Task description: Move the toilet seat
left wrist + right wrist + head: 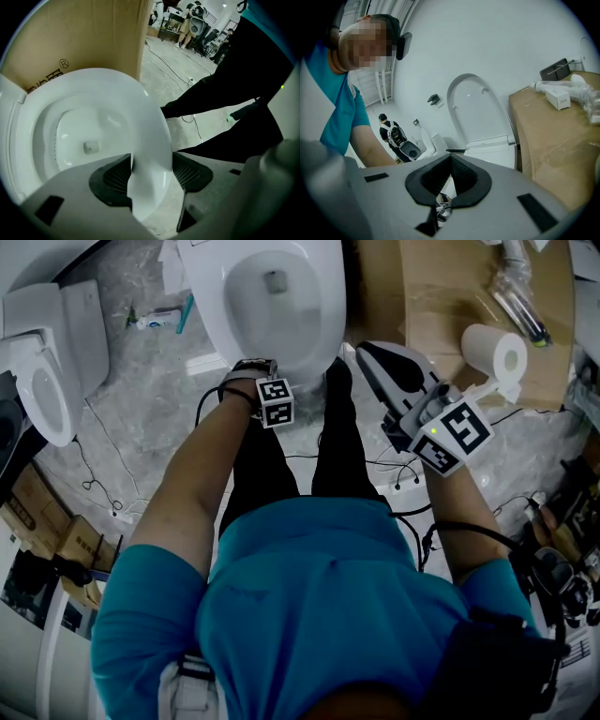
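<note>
The white toilet (272,296) stands at the top centre of the head view, its seat (150,136) lying down on the bowl. My left gripper (152,173) is at the front of the bowl. Its jaws are spread wide, with the front rim of the seat between the pads, and I see no squeeze on it. In the head view that gripper (255,371) reaches over the bowl's near edge. My right gripper (451,160) is shut on nothing and hangs to the right (367,354) of the bowl. It points at the raised lid (478,110).
A second toilet (42,371) stands at the far left. A cardboard box (441,296) to the right carries a paper roll (497,352) and wrapped parts. Cables (403,474) trail across the marble floor. The person's black-trousered legs (309,456) stand just before the bowl.
</note>
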The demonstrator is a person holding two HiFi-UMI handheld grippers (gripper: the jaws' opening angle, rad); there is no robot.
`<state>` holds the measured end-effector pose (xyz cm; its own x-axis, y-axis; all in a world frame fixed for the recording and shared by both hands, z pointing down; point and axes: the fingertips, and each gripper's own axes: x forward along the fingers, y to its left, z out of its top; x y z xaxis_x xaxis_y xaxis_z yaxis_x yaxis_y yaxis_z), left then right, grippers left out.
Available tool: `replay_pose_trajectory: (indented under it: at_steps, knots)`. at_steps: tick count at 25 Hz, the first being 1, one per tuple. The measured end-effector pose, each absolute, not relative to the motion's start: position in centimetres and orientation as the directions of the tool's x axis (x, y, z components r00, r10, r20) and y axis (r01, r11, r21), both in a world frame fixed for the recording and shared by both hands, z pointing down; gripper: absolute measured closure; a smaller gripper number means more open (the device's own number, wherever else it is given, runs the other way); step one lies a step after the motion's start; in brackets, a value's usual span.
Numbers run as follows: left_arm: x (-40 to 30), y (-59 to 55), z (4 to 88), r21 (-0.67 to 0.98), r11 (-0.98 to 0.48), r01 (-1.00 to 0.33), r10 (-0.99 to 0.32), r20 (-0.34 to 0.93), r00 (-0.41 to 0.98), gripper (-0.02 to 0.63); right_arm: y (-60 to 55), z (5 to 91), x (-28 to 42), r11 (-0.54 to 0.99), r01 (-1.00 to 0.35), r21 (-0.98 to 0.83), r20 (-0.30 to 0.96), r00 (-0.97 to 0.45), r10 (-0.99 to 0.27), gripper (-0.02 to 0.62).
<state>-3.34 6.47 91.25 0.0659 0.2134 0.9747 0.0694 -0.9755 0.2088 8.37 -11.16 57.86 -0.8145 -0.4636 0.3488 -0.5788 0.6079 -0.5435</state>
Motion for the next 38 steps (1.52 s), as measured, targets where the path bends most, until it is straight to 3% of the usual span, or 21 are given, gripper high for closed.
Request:
replay_pose_trajectory:
  at_steps: [5,19,38]
  knots:
    - [-3.3,6.8,91.3,0.214,-0.968,0.127,0.221,0.974,0.044,0.336,-11.3,58.1,8.3,0.598,-0.580,-0.553,0.348,-0.813,-0.467,0.597]
    - [-3.3,6.7,88.4,0.220,-0.968,0.124,0.233,0.967,0.103,0.342,-12.2,56.3,7.0,0.613,-0.570,-0.547,0.330,-0.820,-0.468,0.597]
    - [-3.3,5.7,83.1,0.053,-0.998,0.030,0.058,0.967,0.250,0.356,-13.2,53.4,5.7,0.632,-0.557,-0.538,0.309,-0.828,-0.468,0.597]
